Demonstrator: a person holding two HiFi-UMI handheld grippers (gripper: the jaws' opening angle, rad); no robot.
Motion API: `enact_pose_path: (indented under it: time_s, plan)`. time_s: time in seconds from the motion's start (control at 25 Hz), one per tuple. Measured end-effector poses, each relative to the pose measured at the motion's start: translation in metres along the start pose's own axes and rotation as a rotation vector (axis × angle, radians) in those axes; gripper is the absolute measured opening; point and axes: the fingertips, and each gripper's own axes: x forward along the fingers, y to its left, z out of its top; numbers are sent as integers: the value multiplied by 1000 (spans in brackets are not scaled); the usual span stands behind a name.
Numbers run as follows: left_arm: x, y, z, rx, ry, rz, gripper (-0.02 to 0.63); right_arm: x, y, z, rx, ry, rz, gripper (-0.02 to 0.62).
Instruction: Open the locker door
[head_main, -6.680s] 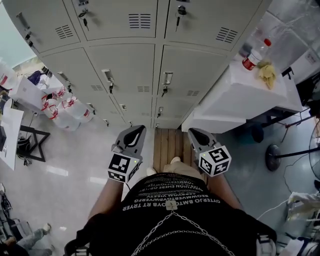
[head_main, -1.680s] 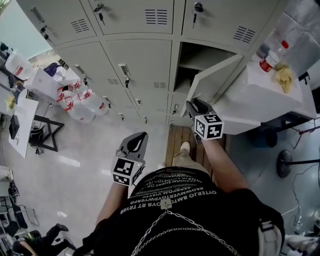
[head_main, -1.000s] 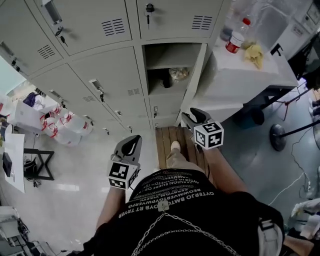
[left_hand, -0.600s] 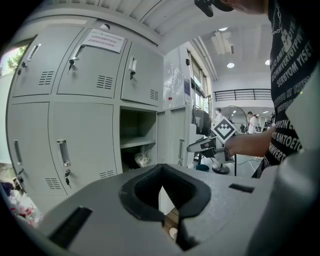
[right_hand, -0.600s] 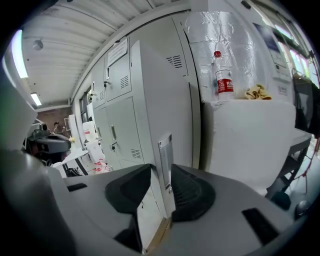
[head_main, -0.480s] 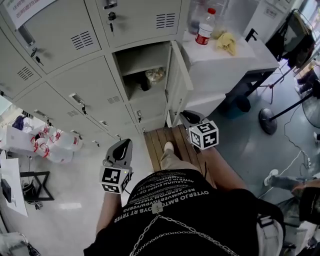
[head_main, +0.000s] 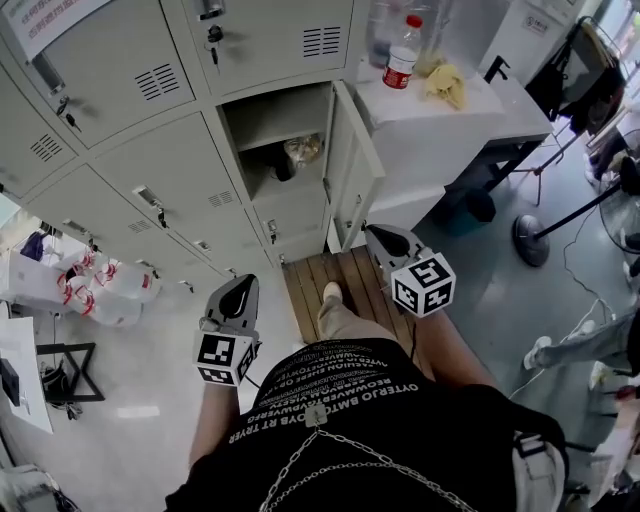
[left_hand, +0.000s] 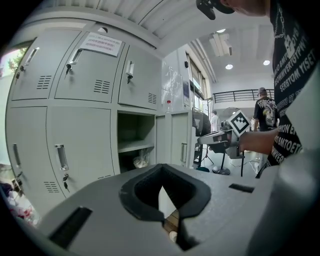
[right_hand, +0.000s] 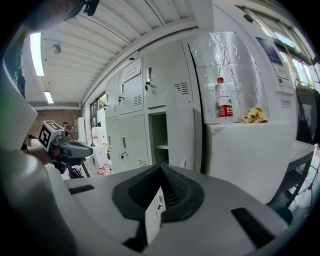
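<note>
**Item: locker door (head_main: 352, 180).** We found it swung out from its compartment (head_main: 272, 135), hinged on the side towards the table (head_main: 450, 125). It stood edge-on to us, its long axis upright and its free edge pointing back towards the person. A small bag (head_main: 303, 148) lay on the lower shelf inside. We judged the opening done, or all but done.

**Item: right gripper (head_main: 380, 234).** It hovered near the door's lower free corner but apart from it, and the door lay ahead of its tip and slightly to the left in the head view. Its fingers had just been closing and met with nothing between them. In the right gripper view the door showed beyond the tip, not touched.

**Item: left gripper (head_main: 240, 286).** It was held low over the floor, well apart from the door, on the far side of the open compartment. Its fingers were together and empty.

**Relation noted.** Of the two, the right gripper was plainly the nearer. We judged that any last push wider would fall to it, pressing the door's inner face away towards the table.

**Surroundings.** A bottle (head_main: 402, 62) and a yellow cloth (head_main: 445, 85) sat on the table. A wooden platform (head_main: 335, 280) lay under the person's foot.
</note>
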Motion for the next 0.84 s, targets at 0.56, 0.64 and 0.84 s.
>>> enact_pose_path:
  time_s: [0.56,0.64,0.84]
  plan:
    - [7,-34,-6,-16,-17,-35,0,-22,30,-22,18,57,107,-3]
    - [5,-34,-10,-23,-7,-19,0,-19,31,-21,14,55,126,-3]
    - [14,-38,-13,-40,-11,28,0,-16,32,-6,-13,12,184,-3]
